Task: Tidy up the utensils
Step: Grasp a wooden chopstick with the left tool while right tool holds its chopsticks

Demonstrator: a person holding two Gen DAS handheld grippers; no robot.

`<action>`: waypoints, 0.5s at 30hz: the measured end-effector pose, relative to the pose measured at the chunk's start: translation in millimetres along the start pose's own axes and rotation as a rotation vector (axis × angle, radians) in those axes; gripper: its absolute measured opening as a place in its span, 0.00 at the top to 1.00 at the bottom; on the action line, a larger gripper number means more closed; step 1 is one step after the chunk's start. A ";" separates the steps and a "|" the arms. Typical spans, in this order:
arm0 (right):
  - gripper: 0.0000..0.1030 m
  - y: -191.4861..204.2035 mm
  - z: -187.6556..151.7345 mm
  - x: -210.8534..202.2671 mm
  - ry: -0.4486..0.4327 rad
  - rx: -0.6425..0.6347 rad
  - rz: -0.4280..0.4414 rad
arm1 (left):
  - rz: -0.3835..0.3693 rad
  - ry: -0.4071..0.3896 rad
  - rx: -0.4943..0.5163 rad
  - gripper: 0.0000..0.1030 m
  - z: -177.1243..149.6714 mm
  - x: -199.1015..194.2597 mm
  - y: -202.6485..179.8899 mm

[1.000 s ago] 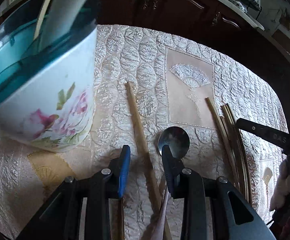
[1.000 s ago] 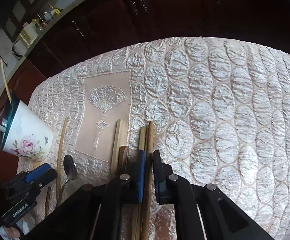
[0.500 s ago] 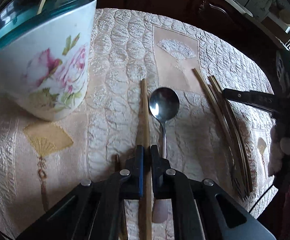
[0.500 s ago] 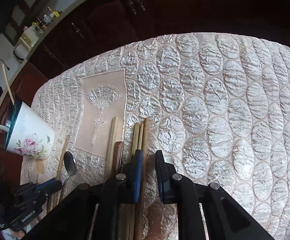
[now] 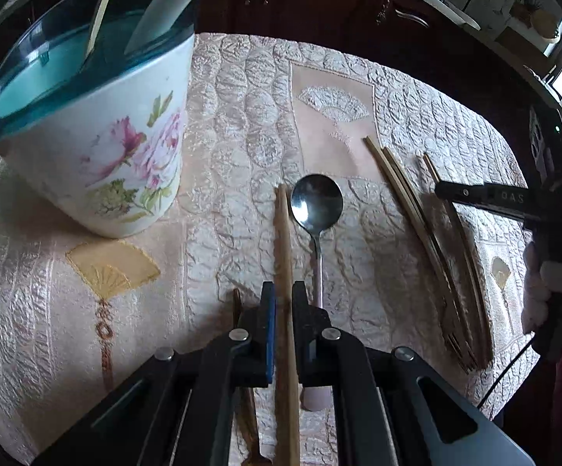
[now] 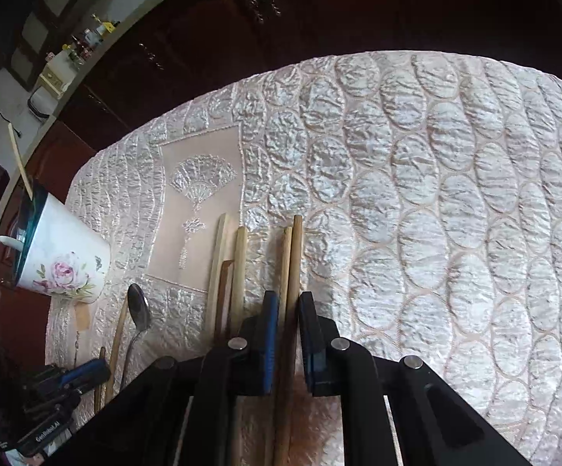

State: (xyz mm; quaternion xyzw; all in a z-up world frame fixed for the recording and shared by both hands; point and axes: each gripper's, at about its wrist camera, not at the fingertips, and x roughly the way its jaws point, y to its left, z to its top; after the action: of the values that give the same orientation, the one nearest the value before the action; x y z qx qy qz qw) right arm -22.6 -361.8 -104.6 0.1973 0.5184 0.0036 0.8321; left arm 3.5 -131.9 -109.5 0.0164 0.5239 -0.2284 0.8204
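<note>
Utensils are lying mostly loose on the quilted desk (image 5: 417,116); sorting looks barely begun. At far left the floral cup (image 5: 98,147) is standing upright, already holding a white handle (image 5: 172,4) and one thin stick (image 5: 100,11). Right of it, the left tool (image 5: 281,303) is clamping a pale chopstick (image 5: 283,240), its jaws having just closed on it; the stick's far end is lying close to the cloth. A dark stick (image 5: 237,303) is lying just left of the jaws, and a metal spoon (image 5: 316,206) just right, untouched. Farther right, a bundle of chopsticks (image 6: 238,264) is resting on the cloth, and the right tool (image 6: 288,310) is pinching one chopstick (image 6: 294,256) at its right edge. Judging by this, nearly everything is still waiting to go in the cup.
</note>
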 end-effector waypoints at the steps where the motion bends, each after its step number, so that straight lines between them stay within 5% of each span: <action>1: 0.88 -3.1 -1.7 -1.4 0.007 0.004 -0.014 | 0.000 -0.007 -0.005 0.91 5.9 2.4 -0.4; 15: 0.84 -31.8 20.7 -3.2 0.005 0.077 -0.072 | 0.103 0.027 0.013 0.86 37.0 45.0 -12.9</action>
State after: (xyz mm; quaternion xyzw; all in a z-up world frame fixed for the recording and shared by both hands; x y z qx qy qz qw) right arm -12.5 -398.5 -104.5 0.2103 0.5272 -0.0460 0.8221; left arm 45.6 -169.4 -129.0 0.0517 0.5319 -0.1892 0.8238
